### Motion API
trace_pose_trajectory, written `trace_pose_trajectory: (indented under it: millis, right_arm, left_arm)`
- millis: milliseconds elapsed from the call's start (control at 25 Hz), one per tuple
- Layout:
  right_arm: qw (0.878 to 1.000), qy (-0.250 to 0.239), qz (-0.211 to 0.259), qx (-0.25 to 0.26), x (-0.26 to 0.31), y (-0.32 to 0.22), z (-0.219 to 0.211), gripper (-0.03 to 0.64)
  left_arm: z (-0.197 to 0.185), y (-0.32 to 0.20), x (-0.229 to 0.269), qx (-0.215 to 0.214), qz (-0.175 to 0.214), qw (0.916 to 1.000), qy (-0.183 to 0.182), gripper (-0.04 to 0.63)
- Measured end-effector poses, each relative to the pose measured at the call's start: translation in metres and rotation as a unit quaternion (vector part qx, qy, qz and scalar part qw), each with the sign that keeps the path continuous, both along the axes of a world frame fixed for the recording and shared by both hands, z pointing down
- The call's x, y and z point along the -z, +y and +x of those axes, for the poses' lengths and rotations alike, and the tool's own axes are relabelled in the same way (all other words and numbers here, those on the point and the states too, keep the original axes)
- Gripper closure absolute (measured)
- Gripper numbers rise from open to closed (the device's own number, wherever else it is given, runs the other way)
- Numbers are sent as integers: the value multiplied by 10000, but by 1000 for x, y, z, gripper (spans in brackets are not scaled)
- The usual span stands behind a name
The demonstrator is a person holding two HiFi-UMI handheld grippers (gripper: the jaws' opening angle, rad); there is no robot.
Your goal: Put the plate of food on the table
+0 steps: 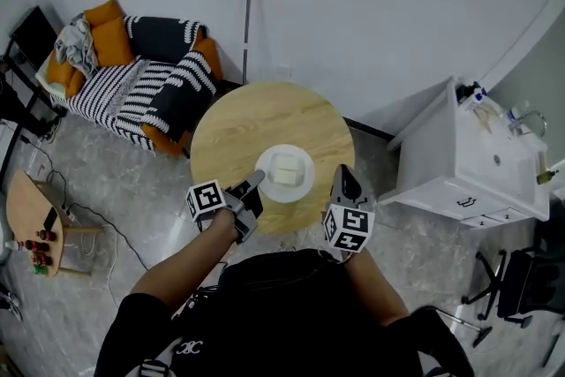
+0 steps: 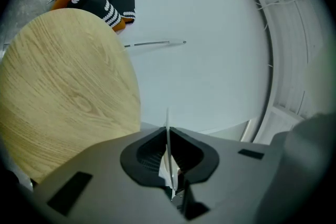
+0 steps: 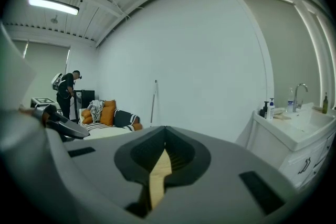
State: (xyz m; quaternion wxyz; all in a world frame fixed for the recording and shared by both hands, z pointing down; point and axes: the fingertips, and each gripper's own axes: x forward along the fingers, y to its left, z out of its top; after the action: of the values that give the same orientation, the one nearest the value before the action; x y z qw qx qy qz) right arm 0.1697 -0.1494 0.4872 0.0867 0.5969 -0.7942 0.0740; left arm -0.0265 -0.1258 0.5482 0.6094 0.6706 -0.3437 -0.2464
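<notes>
A white plate [image 1: 302, 158] with a pale block of food [image 1: 284, 170] is over the near part of the round wooden table [image 1: 247, 124]. My left gripper [image 1: 257, 180] is shut on the plate's near-left rim. In the left gripper view that rim [image 2: 167, 131] shows edge-on as a thin white line between the jaws [image 2: 169, 165], with the table [image 2: 68, 86] beyond. I cannot tell whether the plate rests on the wood. My right gripper [image 1: 346, 177] is at the table's near-right edge, apart from the plate. Its jaws [image 3: 164, 160] are shut with nothing in them.
A sofa [image 1: 141, 75] with striped and orange cushions stands behind the table at left. A white sink cabinet [image 1: 468, 154] is at right, an office chair [image 1: 521, 278] near it. A low side table [image 1: 31, 216] sits far left. A person [image 3: 66, 89] stands by the sofa.
</notes>
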Motion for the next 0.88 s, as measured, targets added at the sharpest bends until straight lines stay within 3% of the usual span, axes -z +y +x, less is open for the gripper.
trace_pose_trajectory:
  millis: [440, 880]
  right_arm:
    - [9989, -58, -60, 457, -5, -54, -9, 609]
    - [9963, -263, -236, 789, -12, -61, -31, 609]
  left_arm:
    - [1, -45, -1, 399, -71, 9992, 16, 575]
    - [-1, -38, -6, 558, -178, 9981, 214, 575]
